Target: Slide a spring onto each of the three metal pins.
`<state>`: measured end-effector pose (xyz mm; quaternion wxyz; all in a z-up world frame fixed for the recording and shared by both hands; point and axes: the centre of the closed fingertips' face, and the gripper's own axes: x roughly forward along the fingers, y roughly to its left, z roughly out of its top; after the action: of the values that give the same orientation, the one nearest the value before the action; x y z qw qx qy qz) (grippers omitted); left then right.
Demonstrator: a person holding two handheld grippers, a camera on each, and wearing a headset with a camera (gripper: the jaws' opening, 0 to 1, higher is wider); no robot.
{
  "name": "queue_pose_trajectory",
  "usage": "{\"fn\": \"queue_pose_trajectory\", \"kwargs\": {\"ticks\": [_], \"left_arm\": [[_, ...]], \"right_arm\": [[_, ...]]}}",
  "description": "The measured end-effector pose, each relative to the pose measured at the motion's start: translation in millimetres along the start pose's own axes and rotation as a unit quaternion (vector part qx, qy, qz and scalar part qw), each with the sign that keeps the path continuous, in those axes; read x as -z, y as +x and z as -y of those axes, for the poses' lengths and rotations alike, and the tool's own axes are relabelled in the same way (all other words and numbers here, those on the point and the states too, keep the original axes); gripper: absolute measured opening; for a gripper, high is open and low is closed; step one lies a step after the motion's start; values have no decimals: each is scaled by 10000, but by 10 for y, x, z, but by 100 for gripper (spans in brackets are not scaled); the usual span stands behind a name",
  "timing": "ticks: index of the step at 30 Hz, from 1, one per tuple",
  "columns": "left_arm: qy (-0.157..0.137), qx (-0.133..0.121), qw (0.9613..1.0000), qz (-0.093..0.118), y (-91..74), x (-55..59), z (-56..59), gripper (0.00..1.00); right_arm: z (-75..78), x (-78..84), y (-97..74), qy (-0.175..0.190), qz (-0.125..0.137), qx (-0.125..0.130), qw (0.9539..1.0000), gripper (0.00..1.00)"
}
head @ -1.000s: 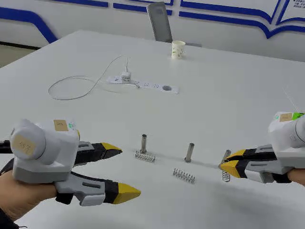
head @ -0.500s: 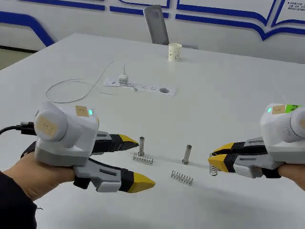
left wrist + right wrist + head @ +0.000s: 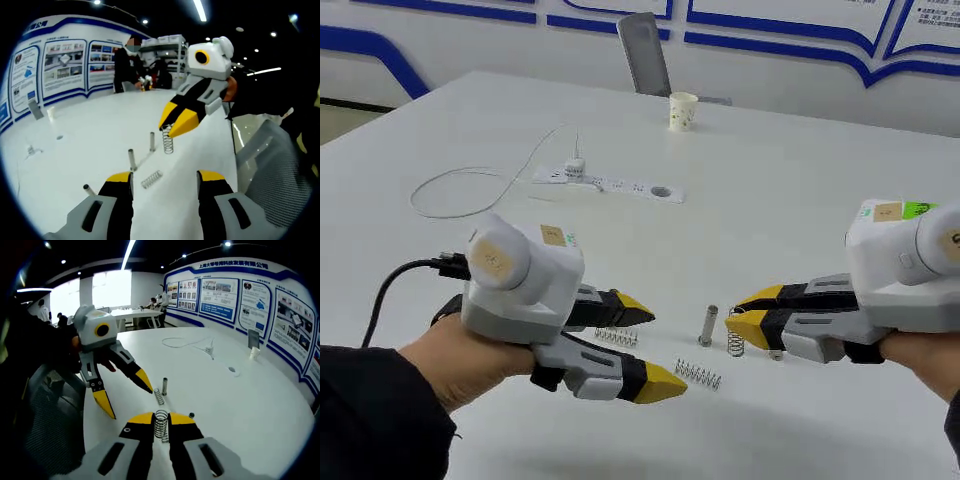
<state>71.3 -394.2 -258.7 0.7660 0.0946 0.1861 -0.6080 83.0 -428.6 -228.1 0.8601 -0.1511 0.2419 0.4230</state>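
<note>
The small coiled steel spring (image 3: 735, 343) hangs upright, its upper coils clamped in the right gripper (image 3: 737, 312), just beside a short upright metal pin (image 3: 708, 325). Light and springy, it would likely buckle if squeezed mid-length; an end grip suits it. The left gripper (image 3: 665, 348) hovers nearby, jaws apart

Two handheld grippers over a white desk (image 3: 800, 200).
The right gripper (image 3: 732, 313) pinches a small steel coil spring (image 3: 736, 344), which hangs upright just beside a short grey metal pin (image 3: 708, 325) standing on the desk. The left gripper (image 3: 665, 348) has its jaws apart; another coil spring (image 3: 698, 375) lies near its lower jaw.
</note>
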Motion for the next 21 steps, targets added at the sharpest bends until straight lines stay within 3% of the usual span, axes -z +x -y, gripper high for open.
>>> {"fn": "queue_pose_trajectory", "kwargs": {"ticks": [10,21], "left_arm": [[-59,-21,9998,176,111,-69,42,39],[21,-18,9995,307,144,-111,103,29]], "right_arm": [[-160,-177,40,156,318,-166,9992,12],[-274,-256,69,235,501,-322,9980,12]]}}
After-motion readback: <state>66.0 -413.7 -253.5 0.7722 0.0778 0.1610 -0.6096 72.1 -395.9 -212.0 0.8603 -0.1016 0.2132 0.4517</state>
